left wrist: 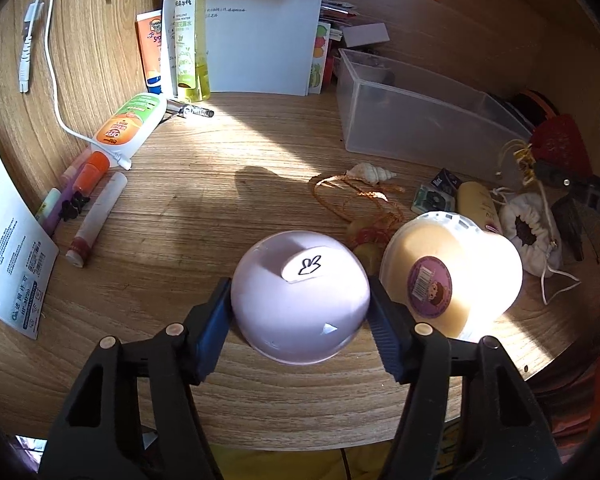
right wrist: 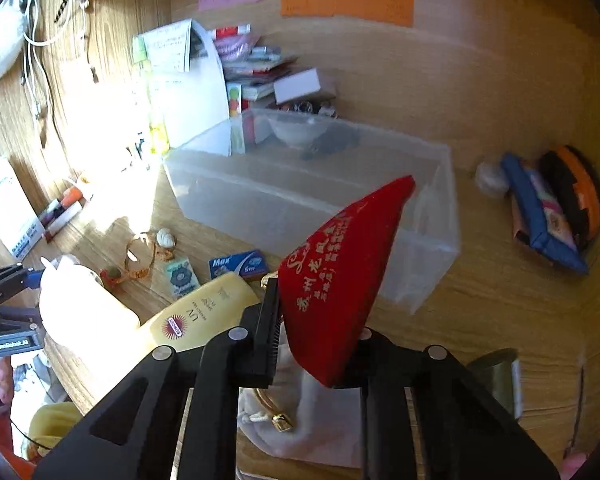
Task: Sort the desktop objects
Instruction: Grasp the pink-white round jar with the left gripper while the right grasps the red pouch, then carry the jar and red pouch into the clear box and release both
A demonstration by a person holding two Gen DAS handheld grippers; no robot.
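My left gripper [left wrist: 300, 320] is shut on a round lilac container [left wrist: 300, 300] near the desk's front edge, its blue pads pressing both sides. A cream-yellow jar [left wrist: 452, 276] lies right beside it. My right gripper [right wrist: 316, 344] is shut on a red velvet pouch [right wrist: 340, 272] with gold lettering, held above the desk in front of the clear plastic bin [right wrist: 420, 280]. That pouch also shows at the right of the left wrist view [left wrist: 560, 144]. The left gripper shows at the left edge of the right wrist view [right wrist: 8, 284].
The clear bin [left wrist: 420, 128] stands at the back right. A white drawstring pouch [left wrist: 528, 232], a yellow sunscreen tube [right wrist: 204, 308], a shell [left wrist: 370, 172], an orange cord [left wrist: 360, 196] and small boxes [right wrist: 240, 264] lie around. Bottles [left wrist: 192, 40], pens [left wrist: 96, 216] and papers [left wrist: 260, 28] crowd the left and back.
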